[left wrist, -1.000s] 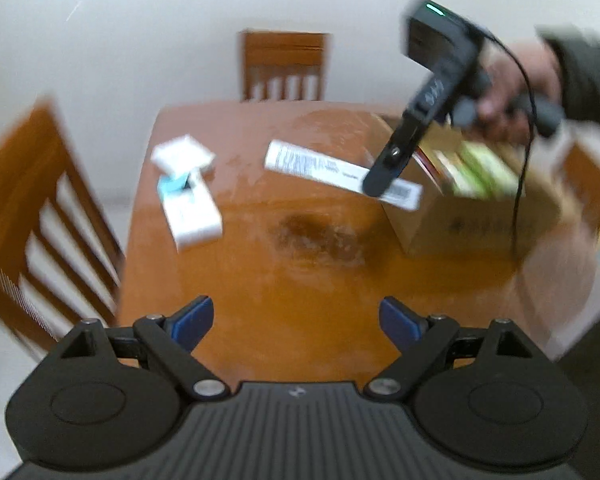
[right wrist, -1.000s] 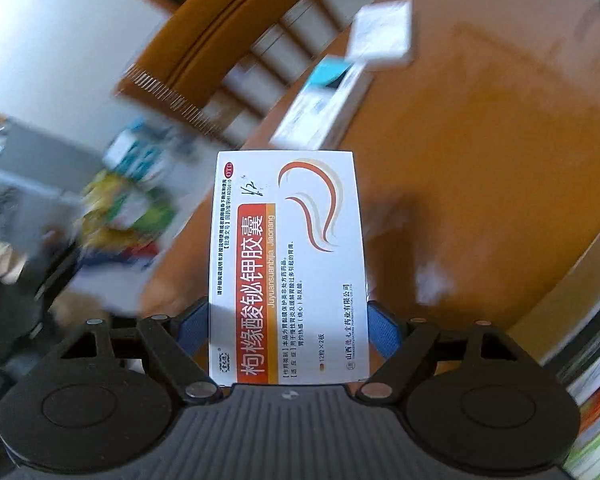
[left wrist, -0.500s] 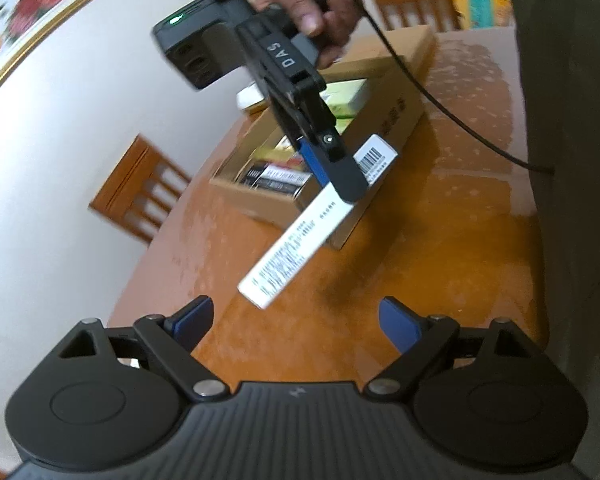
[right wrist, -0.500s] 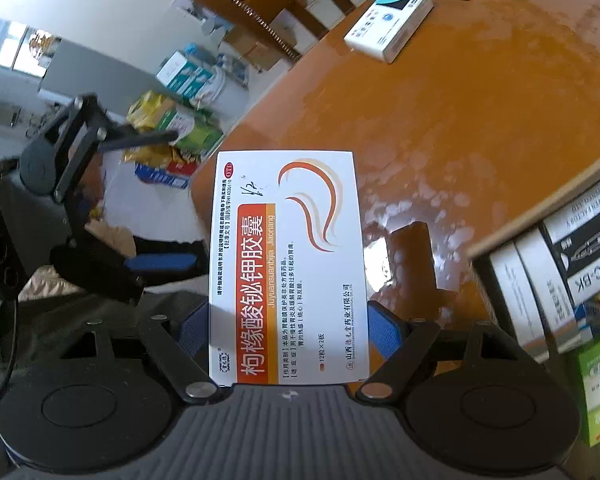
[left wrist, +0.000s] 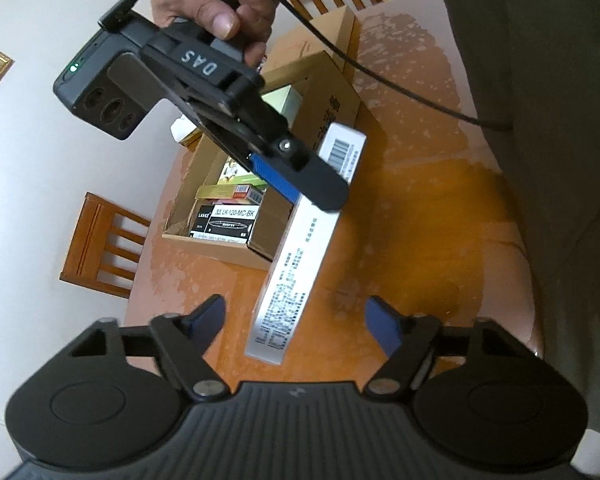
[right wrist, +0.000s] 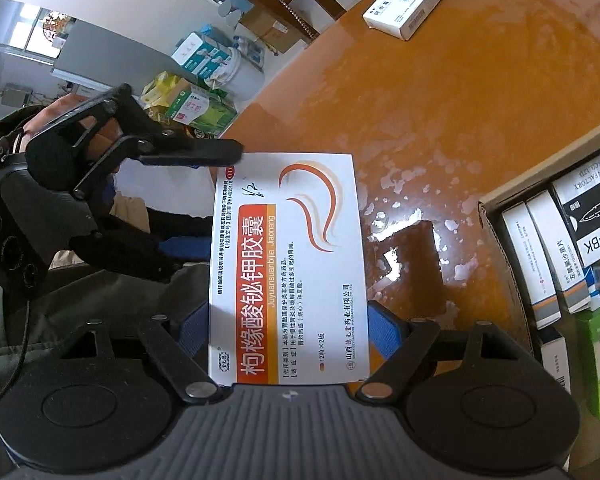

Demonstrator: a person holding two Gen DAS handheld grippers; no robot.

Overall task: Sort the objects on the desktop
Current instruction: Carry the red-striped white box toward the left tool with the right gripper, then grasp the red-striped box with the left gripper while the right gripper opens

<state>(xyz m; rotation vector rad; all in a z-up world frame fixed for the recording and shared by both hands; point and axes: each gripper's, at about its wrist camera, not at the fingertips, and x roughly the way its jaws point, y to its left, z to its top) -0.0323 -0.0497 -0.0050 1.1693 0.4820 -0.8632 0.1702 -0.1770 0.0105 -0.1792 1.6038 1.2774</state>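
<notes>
My right gripper is shut on a flat white and orange medicine box and holds it above the table. In the left wrist view the same box hangs edge-on from the right gripper, its free end reaching between my left fingers. My left gripper is open, its blue pads on either side of the box end without touching it. It also shows in the right wrist view, at the box's far end.
An open cardboard box with several medicine and pen boxes stands on the orange wooden table. Two white boxes lie at the table's far edge. Wooden chairs stand around. The person's body is at the right.
The left gripper has swung round to face the right gripper. The held medicine box has come closer, and its free end is now between the open left fingers.
</notes>
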